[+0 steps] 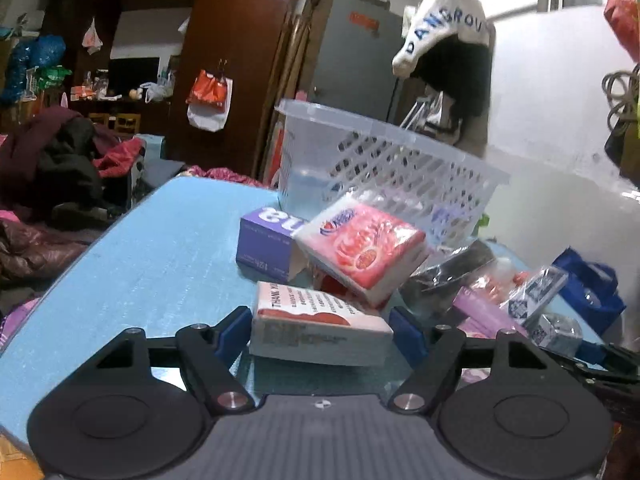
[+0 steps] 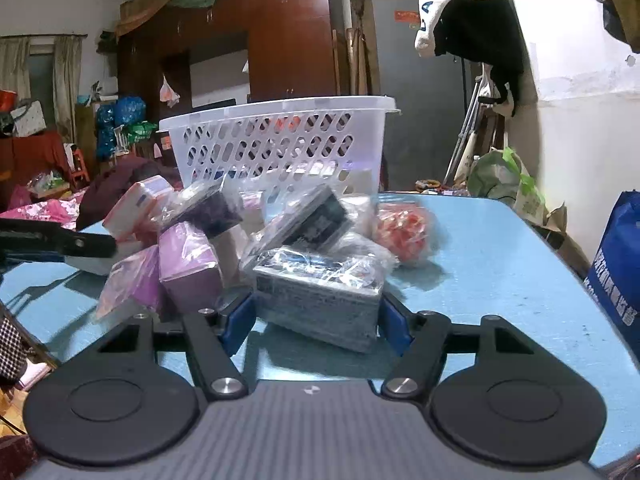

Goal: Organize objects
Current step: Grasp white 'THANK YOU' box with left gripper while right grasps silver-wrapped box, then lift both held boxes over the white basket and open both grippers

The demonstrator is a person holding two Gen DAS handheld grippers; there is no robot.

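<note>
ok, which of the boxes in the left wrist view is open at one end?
The purple box, far left of the pile: its end flap hangs open. The two red-and-white ones look sealed.

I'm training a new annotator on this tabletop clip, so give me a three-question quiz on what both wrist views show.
1. True or false: the white basket stands upright on the blue table.
2. What lies between the left gripper fingers?
A. a white and red box
B. a purple box
C. an orange mesh ball
3. Fill in: the right gripper brackets a grey ____ wrapped in clear plastic.

Key:
1. True.
2. A, the white and red box; the purple box sits further back.
3. box: the grey box.
</note>
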